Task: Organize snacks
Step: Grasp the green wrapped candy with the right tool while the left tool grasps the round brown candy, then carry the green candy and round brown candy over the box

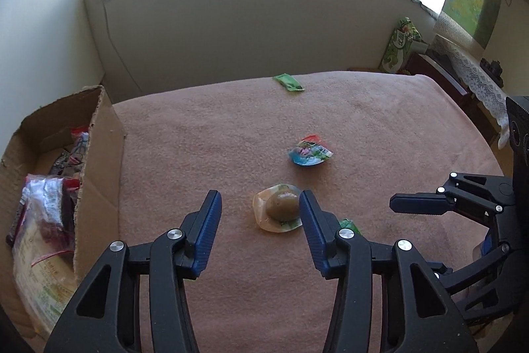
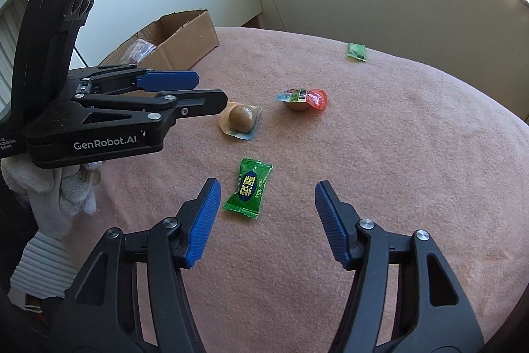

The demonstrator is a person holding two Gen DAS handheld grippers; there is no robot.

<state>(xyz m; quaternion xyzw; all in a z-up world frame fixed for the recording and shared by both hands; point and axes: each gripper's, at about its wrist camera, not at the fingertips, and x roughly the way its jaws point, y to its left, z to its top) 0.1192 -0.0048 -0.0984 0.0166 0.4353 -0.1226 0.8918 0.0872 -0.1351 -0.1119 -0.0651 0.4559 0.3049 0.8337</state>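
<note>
Hovering open left gripper [image 1: 261, 204], egg pouch [image 1: 279, 212] ahead

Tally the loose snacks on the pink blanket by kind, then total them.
Green wrapped candies: 2, one near, one far
Sealed brown egg-shaped snack: 1
Jelly cup with colourful lid: 1
Total: 4

Green candy [image 2: 248, 187] between parted tongs [image 2: 266, 197]
</note>
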